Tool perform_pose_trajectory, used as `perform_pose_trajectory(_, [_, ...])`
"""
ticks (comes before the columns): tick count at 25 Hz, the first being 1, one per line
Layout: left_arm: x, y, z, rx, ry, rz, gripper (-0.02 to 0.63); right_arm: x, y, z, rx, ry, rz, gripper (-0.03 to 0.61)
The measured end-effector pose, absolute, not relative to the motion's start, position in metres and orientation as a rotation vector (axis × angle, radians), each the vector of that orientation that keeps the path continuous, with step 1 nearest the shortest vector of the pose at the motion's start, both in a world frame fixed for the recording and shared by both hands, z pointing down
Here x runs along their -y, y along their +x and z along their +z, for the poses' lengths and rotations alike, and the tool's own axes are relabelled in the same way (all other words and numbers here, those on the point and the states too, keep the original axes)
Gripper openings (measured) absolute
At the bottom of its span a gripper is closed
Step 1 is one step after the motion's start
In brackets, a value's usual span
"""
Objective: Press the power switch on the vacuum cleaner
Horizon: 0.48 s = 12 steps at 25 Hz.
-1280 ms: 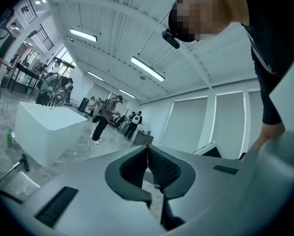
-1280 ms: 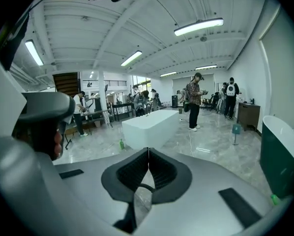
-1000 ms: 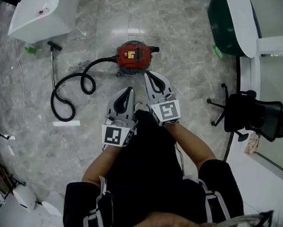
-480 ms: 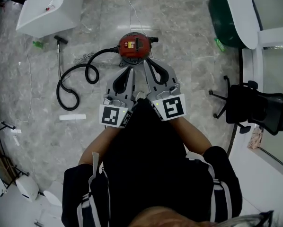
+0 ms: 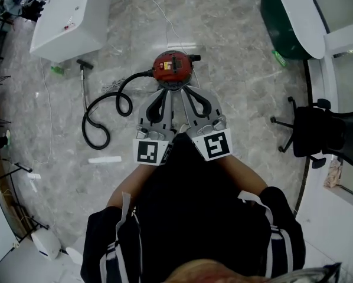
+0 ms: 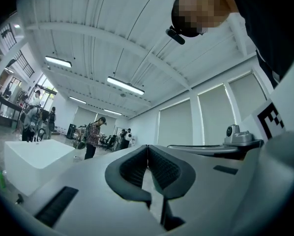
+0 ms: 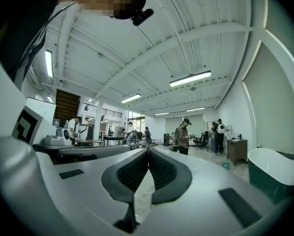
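Down on the marble floor [image 5: 235,69], from the head view, the red vacuum cleaner [image 5: 172,68] is seen standing just ahead of both grippers, with its black hose [image 5: 105,108] looped away to the left. The left gripper [image 5: 163,93] and right gripper [image 5: 186,92] are held side by side, tips near the cleaner's near edge; whether it is touched cannot be told, and the power switch cannot be picked out on the lid. Over to the left gripper view: the jaws are pressed together with nothing between them, and only ceiling [image 6: 112,43] and open hall are shown, no cleaner. Same story in the right gripper view: jaws closed tight and empty, aimed up and away. So the press would probably be guided from the head view alone, and the wrong part of the lid could be struck. The cleaner could also be shoved along the smooth floor by an off-centre push, or the hose caught.
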State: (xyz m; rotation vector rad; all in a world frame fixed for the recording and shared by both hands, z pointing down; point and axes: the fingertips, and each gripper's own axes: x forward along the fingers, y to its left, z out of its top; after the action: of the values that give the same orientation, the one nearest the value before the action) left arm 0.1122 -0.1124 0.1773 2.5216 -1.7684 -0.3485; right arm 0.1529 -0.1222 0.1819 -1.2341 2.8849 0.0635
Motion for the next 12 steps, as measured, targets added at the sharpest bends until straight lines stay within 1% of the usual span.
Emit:
perform_pose_trajectory(3, [0.115,0.123,0.17,1.732,2.556,-0.378,0.02,0.122,0.164,0.174,-2.845,-1.275,0.111,0.018])
perform_pose_trajectory(8, [0.118,0.143,0.182,1.699,2.554,-0.26,0.02,0.125,0.182,0.171,-2.799,-1.33,0.107,0.018])
perform_pose_trajectory(12, [0.121,0.15,0.171,1.687,2.579,-0.301,0.02,0.127,0.186,0.168,-2.792,-1.319,0.128,0.018])
